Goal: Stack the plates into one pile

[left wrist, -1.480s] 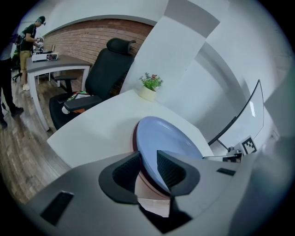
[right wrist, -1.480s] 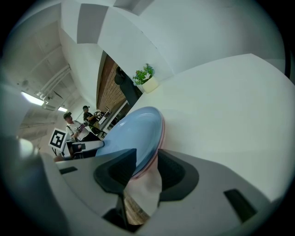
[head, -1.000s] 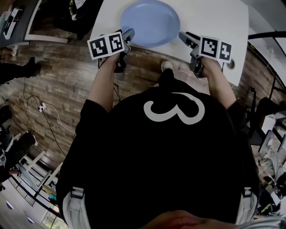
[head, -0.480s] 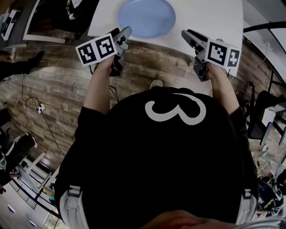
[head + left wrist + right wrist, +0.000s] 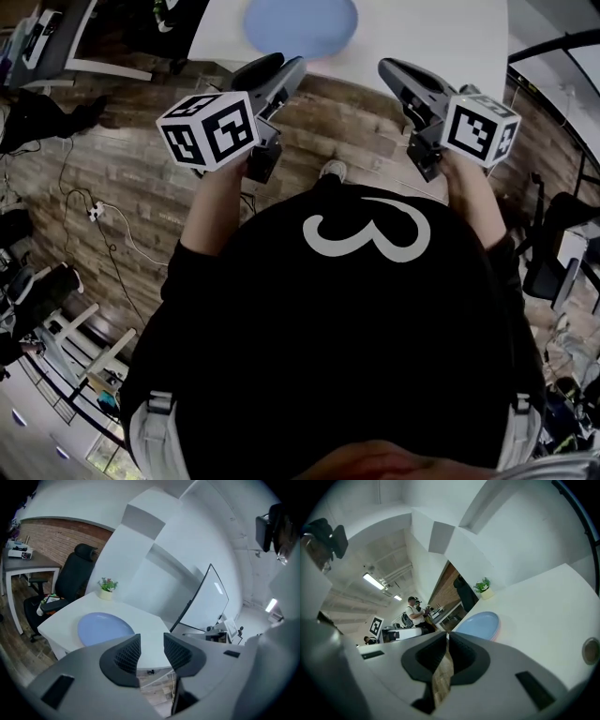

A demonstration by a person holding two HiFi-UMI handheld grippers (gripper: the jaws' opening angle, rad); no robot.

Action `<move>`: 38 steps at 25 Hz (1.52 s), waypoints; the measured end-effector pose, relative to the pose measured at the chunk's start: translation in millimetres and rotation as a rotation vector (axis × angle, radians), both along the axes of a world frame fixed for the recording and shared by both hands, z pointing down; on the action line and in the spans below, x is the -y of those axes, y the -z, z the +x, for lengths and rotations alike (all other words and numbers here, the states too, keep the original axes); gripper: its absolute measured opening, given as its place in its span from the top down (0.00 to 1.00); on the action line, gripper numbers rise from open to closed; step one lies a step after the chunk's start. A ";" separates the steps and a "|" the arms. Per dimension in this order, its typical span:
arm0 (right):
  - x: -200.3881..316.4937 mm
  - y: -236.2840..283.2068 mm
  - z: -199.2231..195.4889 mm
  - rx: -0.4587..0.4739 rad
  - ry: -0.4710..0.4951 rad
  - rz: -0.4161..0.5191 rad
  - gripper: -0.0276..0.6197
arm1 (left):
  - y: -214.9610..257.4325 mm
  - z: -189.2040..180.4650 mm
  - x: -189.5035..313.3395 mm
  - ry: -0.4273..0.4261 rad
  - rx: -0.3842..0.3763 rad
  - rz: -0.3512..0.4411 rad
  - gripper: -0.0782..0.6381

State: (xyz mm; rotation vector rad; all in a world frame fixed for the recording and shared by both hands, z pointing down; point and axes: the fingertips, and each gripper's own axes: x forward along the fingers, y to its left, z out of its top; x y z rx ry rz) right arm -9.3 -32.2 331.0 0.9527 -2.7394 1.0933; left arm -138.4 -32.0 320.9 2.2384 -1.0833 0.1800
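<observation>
Both grippers hang off the edge of the white table (image 5: 441,37), likely because the stacking is done: 1 blue plate (image 5: 300,26) lies empty on a pinkish plate (image 5: 498,631). The left gripper (image 5: 286,64), jaws just narrowing, stays spread on nothing. The right gripper (image 5: 386,67) has just pressed nearly together, empty. A small pot (image 5: 106,594) holds a plant.

black shirt (image 5: 328,366), white looped print (image 5: 361,234), grey straps (image 5: 150,427)
</observation>
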 end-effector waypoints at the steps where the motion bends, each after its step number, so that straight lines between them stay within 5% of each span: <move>1: -7.2 4.5 1.3 0.006 0.013 0.008 0.90 | 5.2 8.1 -9.1 -0.019 0.006 0.018 0.68; 7: -55.3 30.5 17.4 0.040 0.075 0.083 0.91 | 25.0 61.5 -71.8 -0.170 -0.002 0.111 0.83; 13: -93.3 44.0 31.1 0.067 0.105 0.131 0.92 | 33.2 99.1 -117.0 -0.247 0.002 0.155 0.86; 38: -174.5 39.2 53.1 0.075 0.141 0.146 0.92 | 27.7 131.1 -197.2 -0.237 0.010 0.151 0.87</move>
